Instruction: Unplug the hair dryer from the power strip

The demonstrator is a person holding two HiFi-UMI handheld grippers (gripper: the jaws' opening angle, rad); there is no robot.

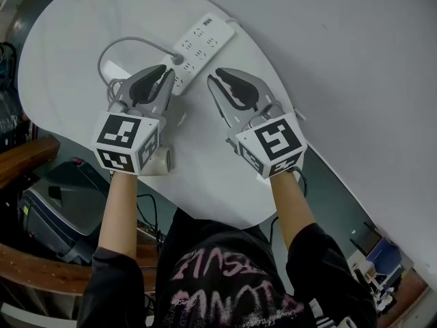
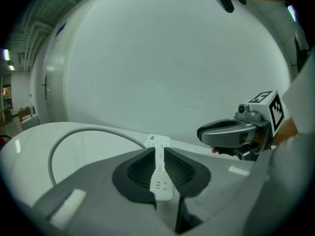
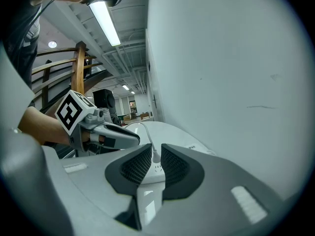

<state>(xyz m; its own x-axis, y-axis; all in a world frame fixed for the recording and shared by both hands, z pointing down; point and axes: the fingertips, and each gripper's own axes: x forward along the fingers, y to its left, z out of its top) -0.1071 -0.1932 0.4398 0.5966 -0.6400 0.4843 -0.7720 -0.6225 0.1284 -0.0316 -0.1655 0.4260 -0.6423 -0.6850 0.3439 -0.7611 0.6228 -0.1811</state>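
Table: white, smooth, faint sheen.
Strip: white plastic, smooth, semi-gloss.
Cable: grey, smooth, rubbery look.
Left gripper, right gripper: grey plastic shells, matt.
Pads: black, fine ribbed texture, matt.
Marker cube: matt black-and-white print.
Wall: white, matt, few faint scuffs.
Rail: brown wood, smooth.
Sleeve: black cloth, matt.

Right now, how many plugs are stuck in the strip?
1. The plug sits near the strip's close end, just ahead of the left tongs. Those tongs cover part of the strip, so another could be hidden.
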